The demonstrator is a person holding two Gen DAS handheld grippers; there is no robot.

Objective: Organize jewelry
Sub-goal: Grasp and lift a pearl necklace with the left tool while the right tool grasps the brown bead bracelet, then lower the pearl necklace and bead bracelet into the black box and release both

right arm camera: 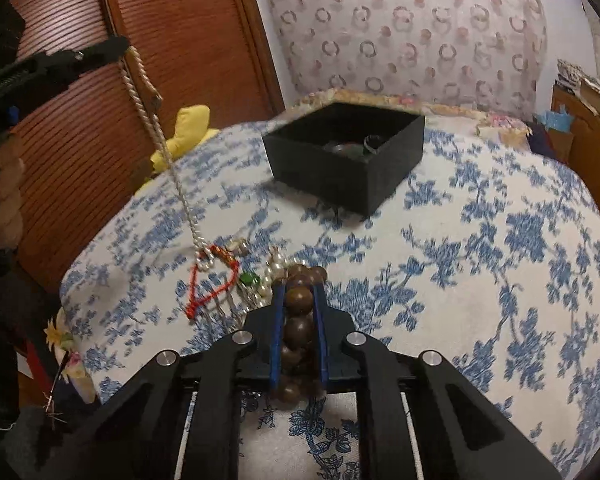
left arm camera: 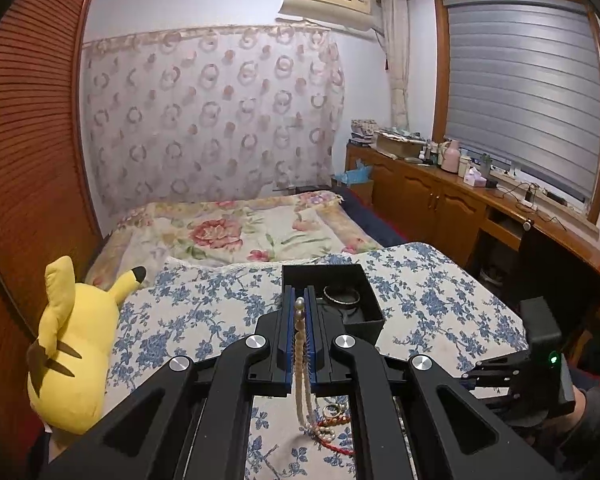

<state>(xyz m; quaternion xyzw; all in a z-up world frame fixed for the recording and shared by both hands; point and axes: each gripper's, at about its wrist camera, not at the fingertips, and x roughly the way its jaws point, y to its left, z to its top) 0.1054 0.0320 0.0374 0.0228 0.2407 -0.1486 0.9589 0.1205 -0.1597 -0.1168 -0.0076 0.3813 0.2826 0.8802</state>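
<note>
Meanwhile, left hand-held gripper (left arm camera: 300, 303) pinches the pearl necklace (left arm camera: 299, 344); right hand-held gripper (right arm camera: 299, 285) clamps the brown bead bracelet (right arm camera: 299, 320).

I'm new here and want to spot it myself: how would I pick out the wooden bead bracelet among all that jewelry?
Start at the blue-flowered bedspread and the black box on it. Nearer than the box lies a tangled jewelry pile. The bracelet sits at its right edge, pinched in the right tongs: big, round, dark brown beads, unlike the small white pearls and red cord beside it.
</note>
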